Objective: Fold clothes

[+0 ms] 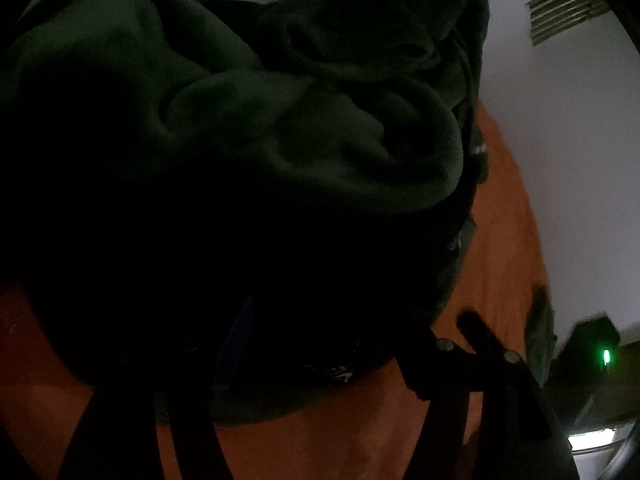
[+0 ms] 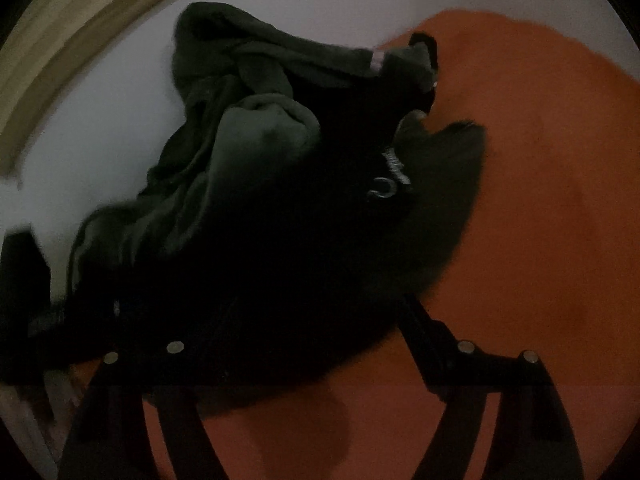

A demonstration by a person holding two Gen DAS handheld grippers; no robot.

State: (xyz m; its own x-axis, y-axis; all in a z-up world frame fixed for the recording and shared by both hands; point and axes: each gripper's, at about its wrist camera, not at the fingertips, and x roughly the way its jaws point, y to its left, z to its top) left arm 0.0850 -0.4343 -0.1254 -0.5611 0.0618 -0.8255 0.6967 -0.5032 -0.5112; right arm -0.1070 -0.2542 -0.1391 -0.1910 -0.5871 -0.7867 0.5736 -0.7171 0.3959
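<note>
1. The garment (image 1: 248, 112) is a dark green, hoodie-like piece lying in a crumpled heap on the orange sheet (image 1: 500, 240); its far side runs up to the pale wall (image 2: 120, 120).
2. Judging by the bunched folds and a twisted sleeve or hood on top of the heap, no fold is made: spreading it flat and every fold are left.
3. The left claw (image 1: 312, 344) hangs over the near edge of the garment. Its fingers stand well apart with dark cloth under them, but the picture is too dark to tell whether the pads grip anything.
4. The right claw (image 2: 292, 344) also stands wide at the near edge of the garment, one finger over the cloth, the other over bare sheet; nothing looks pinched.
5. Right of the garment, a vent (image 1: 568, 12) sits in the wall and a green light (image 1: 606, 357) glows low down.
</note>
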